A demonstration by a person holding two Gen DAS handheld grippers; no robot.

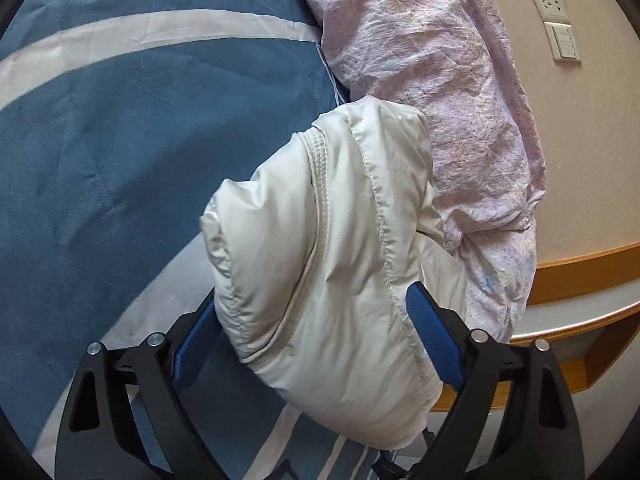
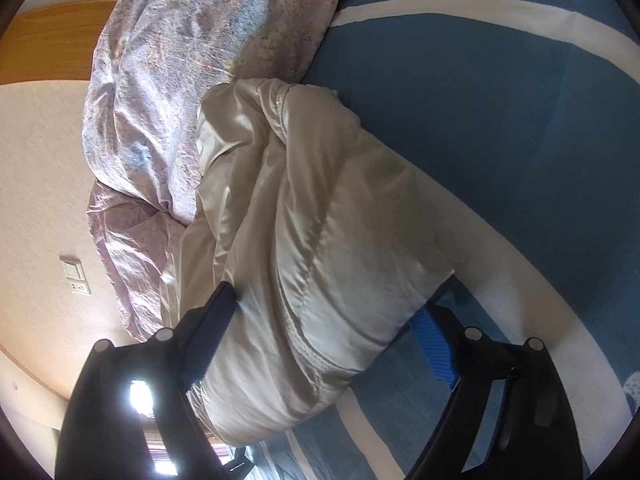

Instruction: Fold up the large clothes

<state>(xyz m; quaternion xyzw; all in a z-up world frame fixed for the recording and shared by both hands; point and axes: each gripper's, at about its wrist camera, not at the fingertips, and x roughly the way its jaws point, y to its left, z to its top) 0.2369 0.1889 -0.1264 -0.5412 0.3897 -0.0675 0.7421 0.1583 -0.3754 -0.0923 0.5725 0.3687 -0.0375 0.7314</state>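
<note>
A puffy cream-white jacket (image 1: 332, 248) is bundled up on a blue bedsheet (image 1: 120, 140) with white stripes. My left gripper (image 1: 316, 304) has its blue-padded jaws wide apart, one on each side of the bundle's near end, pressing it. In the right wrist view the same jacket (image 2: 312, 240) lies along the bed. My right gripper (image 2: 328, 308) also straddles the jacket's near end, jaws wide on both sides of it. The jacket's zipper seam shows in both views.
A crumpled pink floral quilt (image 1: 440, 92) lies beside the jacket, against the beige wall; it also shows in the right wrist view (image 2: 192, 60). A wooden headboard ledge (image 1: 580, 280) and wall sockets (image 1: 556, 20) are beyond it. Blue sheet (image 2: 500, 140) extends on the other side.
</note>
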